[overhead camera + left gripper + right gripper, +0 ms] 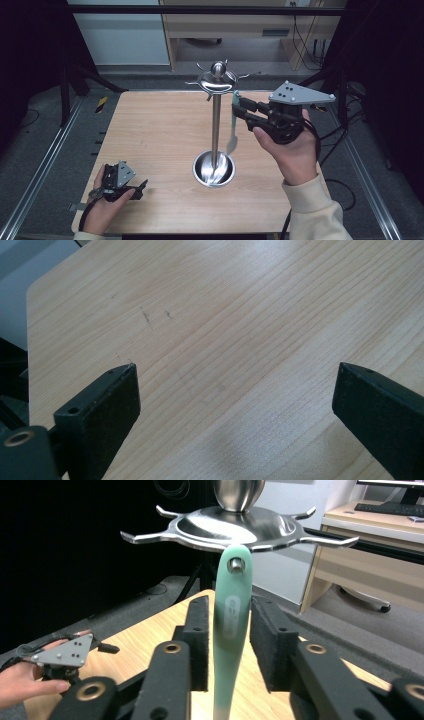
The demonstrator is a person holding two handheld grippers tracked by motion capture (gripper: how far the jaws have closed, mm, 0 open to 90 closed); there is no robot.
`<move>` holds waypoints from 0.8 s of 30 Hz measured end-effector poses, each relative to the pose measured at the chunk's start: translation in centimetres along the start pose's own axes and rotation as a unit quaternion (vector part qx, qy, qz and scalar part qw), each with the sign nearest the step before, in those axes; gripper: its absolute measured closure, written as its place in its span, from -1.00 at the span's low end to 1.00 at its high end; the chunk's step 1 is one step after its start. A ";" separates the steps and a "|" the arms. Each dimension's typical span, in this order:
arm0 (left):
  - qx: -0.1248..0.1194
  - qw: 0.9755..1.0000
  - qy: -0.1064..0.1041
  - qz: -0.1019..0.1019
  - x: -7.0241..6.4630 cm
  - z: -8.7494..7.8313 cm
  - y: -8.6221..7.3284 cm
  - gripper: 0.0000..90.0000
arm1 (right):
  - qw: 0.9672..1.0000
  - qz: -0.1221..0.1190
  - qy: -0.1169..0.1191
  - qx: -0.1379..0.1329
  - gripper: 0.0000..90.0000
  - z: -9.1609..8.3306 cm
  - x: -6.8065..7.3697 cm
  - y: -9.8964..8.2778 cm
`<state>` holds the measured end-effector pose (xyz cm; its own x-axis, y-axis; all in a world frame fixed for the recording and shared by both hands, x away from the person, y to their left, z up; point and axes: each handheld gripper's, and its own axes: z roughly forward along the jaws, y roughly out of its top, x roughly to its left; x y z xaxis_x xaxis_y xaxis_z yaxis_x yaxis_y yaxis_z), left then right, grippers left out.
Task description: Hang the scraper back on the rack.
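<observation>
Right gripper (229, 645) brackets hook-hung green utensil (231, 625).

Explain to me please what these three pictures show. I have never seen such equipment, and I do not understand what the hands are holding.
There is no robot here. A person holds a hand-operated tool in each hand, and each tool ends in black two-jaw tongs. The high view looks down on a wooden table from above. The other two pictures come from small cameras riding on the tools, looking along their jaws.

On the table stands a steel utensil stand: a round base, a tall pole and a top disc with hooks.

The right tongs are raised at that disc. Between their jaws hangs a mint-green utensil handle, its hole on a hook. The pads stand slightly apart from it, so the hook seems to carry it.

The left tongs rest open near the table's front corner, holding nothing.
</observation>
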<state>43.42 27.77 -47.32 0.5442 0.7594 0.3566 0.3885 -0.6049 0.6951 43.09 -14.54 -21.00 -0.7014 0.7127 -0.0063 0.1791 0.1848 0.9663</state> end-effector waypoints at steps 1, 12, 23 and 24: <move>0.000 1.000 0.001 0.000 0.0 0.0 0.0 -0.89 | 1.000 -0.001 -0.002 0.002 0.49 -0.1 0.0 -0.1; -0.001 1.000 0.003 0.001 0.1 0.0 0.1 -0.89 | 0.998 -0.015 -0.061 -0.004 -0.16 -1.6 -0.8 -0.9; -0.005 1.000 0.003 -0.001 0.0 -0.2 0.1 -0.89 | 0.991 0.004 -0.134 -0.016 -0.65 -3.2 -2.8 -4.8; -0.004 1.000 0.002 -0.001 0.1 -0.2 0.1 -0.89 | 0.990 0.004 -0.139 -0.014 -0.69 -3.3 -2.9 -5.2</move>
<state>43.36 27.81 -47.14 0.5402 0.7619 0.3575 0.3839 -0.6010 0.7010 41.93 -19.80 -25.15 -0.4827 0.8734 -0.0646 0.1626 0.1619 0.9733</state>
